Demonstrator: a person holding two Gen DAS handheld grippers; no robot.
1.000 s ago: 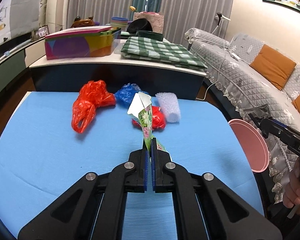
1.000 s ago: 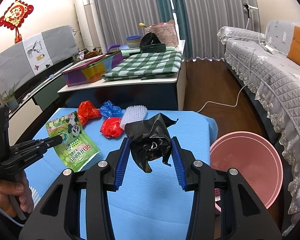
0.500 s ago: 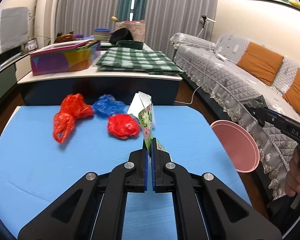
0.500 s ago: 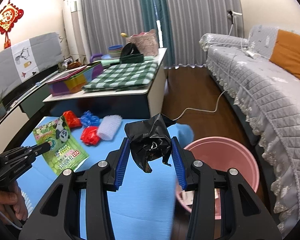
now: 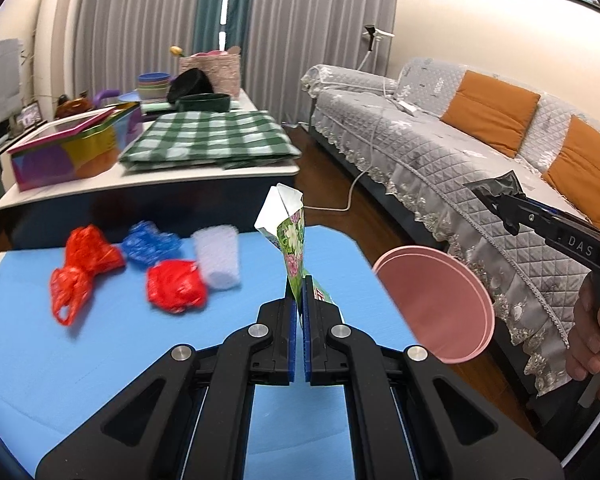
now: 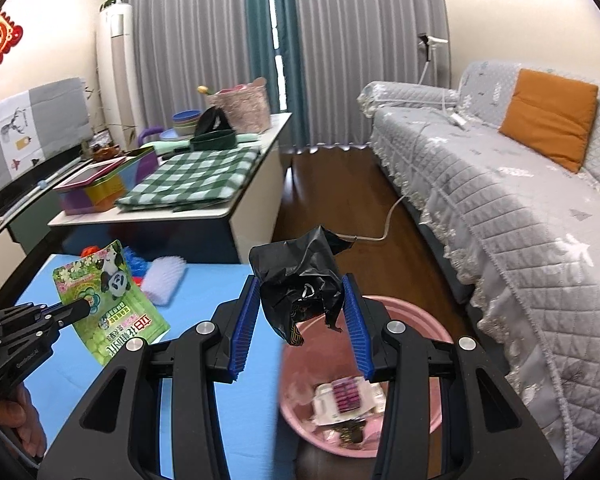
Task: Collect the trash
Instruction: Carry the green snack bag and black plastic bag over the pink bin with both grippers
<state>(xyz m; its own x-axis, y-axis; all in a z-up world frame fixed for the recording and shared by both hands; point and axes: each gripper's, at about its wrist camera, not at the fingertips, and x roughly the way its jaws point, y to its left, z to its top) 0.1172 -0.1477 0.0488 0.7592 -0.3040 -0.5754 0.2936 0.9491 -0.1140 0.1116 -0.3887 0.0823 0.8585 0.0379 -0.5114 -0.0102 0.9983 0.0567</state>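
A crumpled black plastic bag [image 6: 300, 280] is pinched between the blue pads of the right gripper [image 6: 300, 312], whose jaws stand part-way apart around it, and the wad is carried above the near rim of the pink basin [image 6: 420, 312] that sits on the floor just off the right edge of the blue table [image 6: 204, 292]. A green snack wrapper [image 5: 294, 256] is clamped edge-on in the left gripper [image 5: 299, 304], whose jaws are pressed almost together on it, over the table's right part. For the drop to go well, the black bag is best brought further over the middle of the basin, where other wrappers [image 6: 344, 394] already lie, before the jaws are let apart, since a light crumpled film may cling to a pad or drift past the rim. A small shake may be needed if it sticks. The wrapper is best released only once the first gripper is clear, so that the two tools are not crowded over the same opening. Left on the table near its far edge are two red bags [image 5: 84, 264] [image 5: 176, 286], a blue bag [image 5: 150, 240] and a white foam roll [image 5: 218, 256], all yet to be collected.
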